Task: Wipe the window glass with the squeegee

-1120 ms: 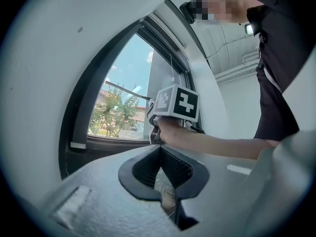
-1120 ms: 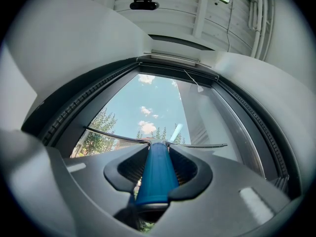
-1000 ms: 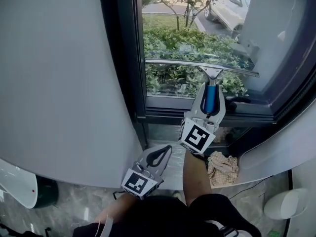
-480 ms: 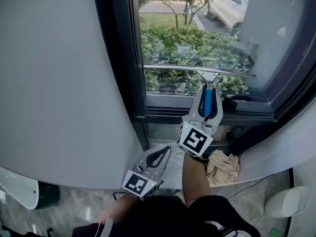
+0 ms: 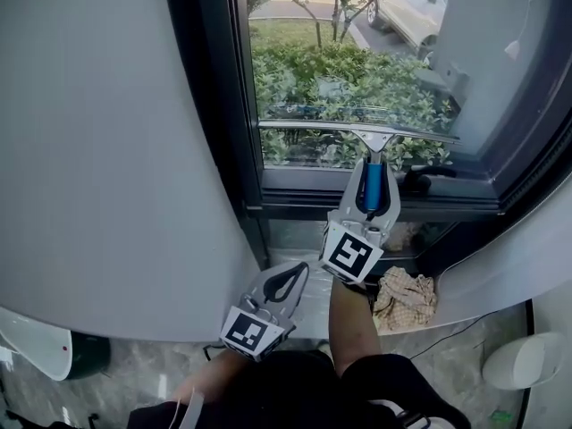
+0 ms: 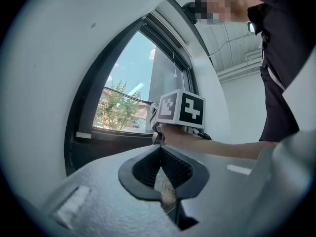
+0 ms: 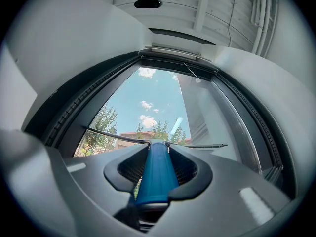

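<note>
The squeegee (image 5: 373,177) has a blue handle and a long metal blade (image 5: 357,130) lying flat against the window glass (image 5: 357,70) near its lower edge. My right gripper (image 5: 371,206) is shut on the blue handle (image 7: 155,174), and in the right gripper view the blade (image 7: 153,141) stretches across the pane (image 7: 158,107). My left gripper (image 5: 288,281) hangs low beside the white wall, shut with nothing in it; its jaws (image 6: 163,174) meet with nothing between them.
A dark window frame (image 5: 228,105) borders the glass at left and below. A crumpled checked cloth (image 5: 404,298) lies on the floor under the sill. A curved white wall (image 5: 107,150) fills the left. A window handle (image 5: 424,177) sits at the sill's right.
The squeegee and my right gripper have slid slightly left along the lower part of the glass. My left gripper has stayed where it was.
</note>
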Motion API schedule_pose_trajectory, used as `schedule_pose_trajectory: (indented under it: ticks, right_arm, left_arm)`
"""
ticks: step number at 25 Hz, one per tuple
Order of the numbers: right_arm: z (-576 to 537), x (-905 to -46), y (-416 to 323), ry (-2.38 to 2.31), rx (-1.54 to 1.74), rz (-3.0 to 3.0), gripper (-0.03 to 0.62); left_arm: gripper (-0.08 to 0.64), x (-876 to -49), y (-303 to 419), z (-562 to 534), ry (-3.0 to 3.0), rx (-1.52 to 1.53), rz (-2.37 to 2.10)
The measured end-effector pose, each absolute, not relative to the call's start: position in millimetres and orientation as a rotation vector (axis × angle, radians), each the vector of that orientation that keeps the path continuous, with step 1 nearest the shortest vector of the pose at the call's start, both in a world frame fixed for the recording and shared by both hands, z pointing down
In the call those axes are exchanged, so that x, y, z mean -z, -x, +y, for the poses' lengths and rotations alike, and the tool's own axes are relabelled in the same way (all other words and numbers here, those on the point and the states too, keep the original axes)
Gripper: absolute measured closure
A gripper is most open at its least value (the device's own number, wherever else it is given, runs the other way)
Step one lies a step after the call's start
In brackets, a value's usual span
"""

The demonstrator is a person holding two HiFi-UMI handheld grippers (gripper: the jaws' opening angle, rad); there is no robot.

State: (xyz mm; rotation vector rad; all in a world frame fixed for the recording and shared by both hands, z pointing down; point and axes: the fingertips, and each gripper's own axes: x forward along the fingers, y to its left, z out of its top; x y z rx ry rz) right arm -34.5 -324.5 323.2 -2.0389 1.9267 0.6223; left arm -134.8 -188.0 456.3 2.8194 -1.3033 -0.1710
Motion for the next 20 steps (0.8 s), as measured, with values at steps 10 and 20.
schedule_pose_trajectory:
  ticks: [10, 20]
  right_arm:
    - [-323, -334, 36, 2.052, -0.607, 1.946, 0.459]
    - [-323, -348, 36, 2.074, -0.596, 1.983, 0.459]
  left_arm:
    - [0.558, -460, 135, -187, -2.819, 0.148, -1.302]
    - [0.558, -457, 133, -185, -2.821, 0.171, -1.291]
